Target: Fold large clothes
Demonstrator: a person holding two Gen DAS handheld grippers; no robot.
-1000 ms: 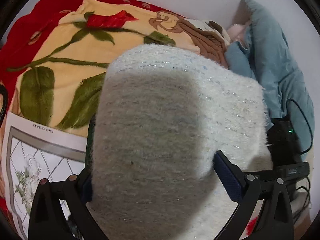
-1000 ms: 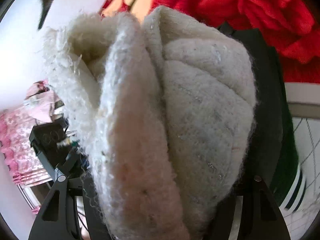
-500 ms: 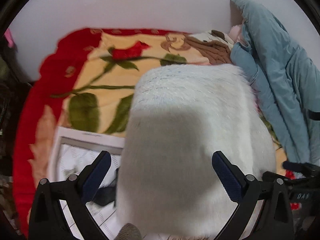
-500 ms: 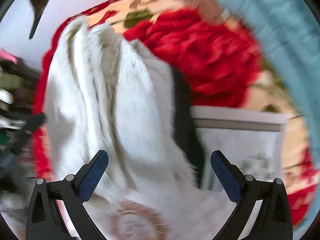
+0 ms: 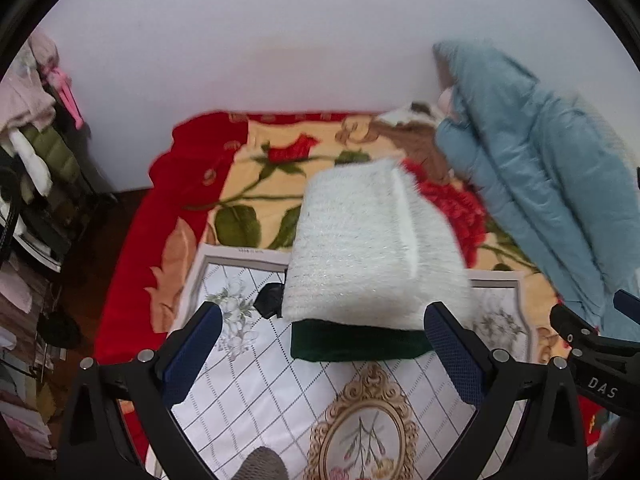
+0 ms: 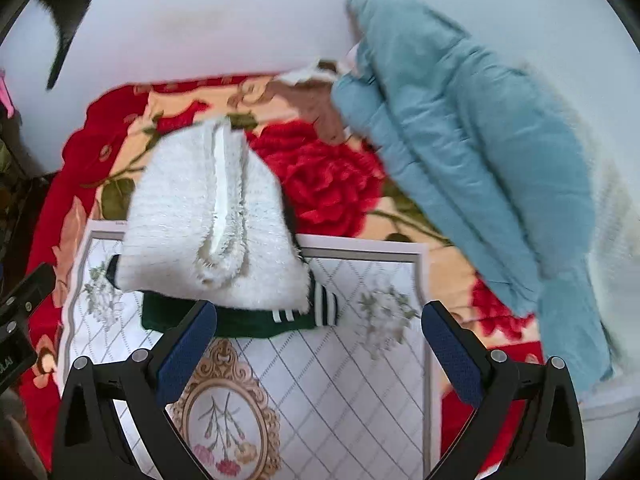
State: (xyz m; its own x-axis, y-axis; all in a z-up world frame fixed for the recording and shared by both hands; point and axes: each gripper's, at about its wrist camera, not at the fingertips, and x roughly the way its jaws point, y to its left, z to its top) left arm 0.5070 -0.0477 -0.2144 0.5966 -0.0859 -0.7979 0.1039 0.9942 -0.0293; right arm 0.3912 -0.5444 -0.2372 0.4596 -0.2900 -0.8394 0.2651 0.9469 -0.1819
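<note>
A folded fluffy white sweater [image 5: 372, 244] lies on top of a folded dark green garment [image 5: 356, 342] with white stripes [image 6: 324, 304], on a white patterned mat [image 5: 280, 392]. It also shows in the right wrist view [image 6: 200, 220]. My left gripper [image 5: 320, 344] is open and empty, drawn back in front of the stack. My right gripper [image 6: 320, 340] is open and empty, also back from the stack.
The mat [image 6: 340, 380] lies on a red and yellow rose blanket [image 5: 256, 176] covering the bed. A light blue padded coat [image 5: 540, 184] is heaped at the right against the white wall. Clothes racks and clutter [image 5: 32, 152] stand at the left.
Both grippers let go of the white sweater and pulled back and up. The sweater now rests on the green garment, farther from both cameras.
</note>
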